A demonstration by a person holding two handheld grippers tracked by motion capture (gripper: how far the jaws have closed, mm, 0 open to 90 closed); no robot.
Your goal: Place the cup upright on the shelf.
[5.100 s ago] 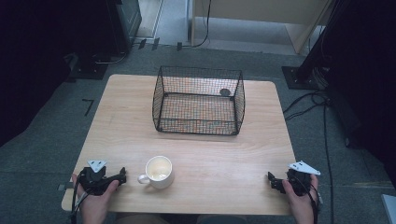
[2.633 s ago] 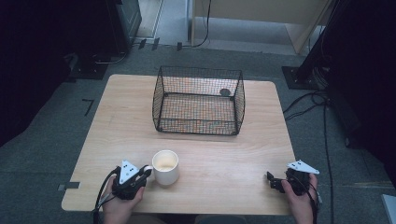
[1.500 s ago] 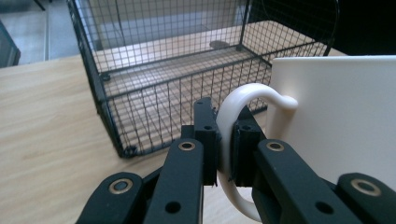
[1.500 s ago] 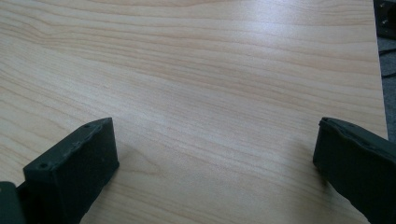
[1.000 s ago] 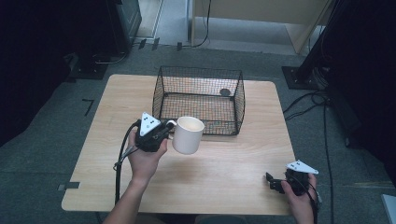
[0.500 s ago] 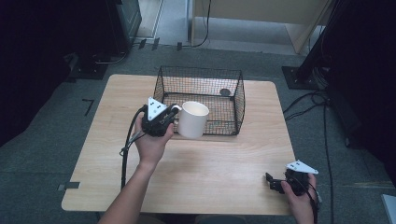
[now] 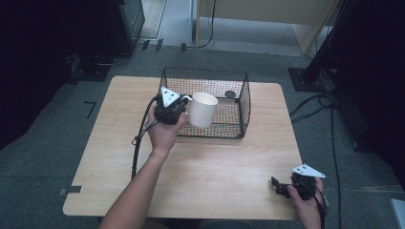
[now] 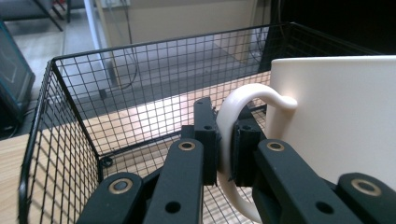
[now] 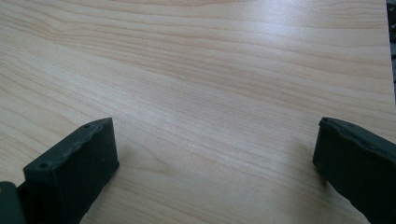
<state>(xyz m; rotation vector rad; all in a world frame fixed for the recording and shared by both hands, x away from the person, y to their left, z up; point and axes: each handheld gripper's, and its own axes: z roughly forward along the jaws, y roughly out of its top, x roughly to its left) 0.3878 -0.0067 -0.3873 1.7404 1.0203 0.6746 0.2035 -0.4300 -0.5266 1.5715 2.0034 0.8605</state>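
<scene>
From the high view, your left tool holds the white mug by its handle, lifted over the near-left part of the wire basket. Carry it further in before lowering, so the base clears the near rim. A small dark object lies at the basket's far side; set down short of it.

In the left tool view, the jaws clamp the handle near its middle. Keep the mug upright and lower slowly.

In the right tool view, your right tool stands wide and holds nothing, low over the desk. Leave it parked there.
</scene>
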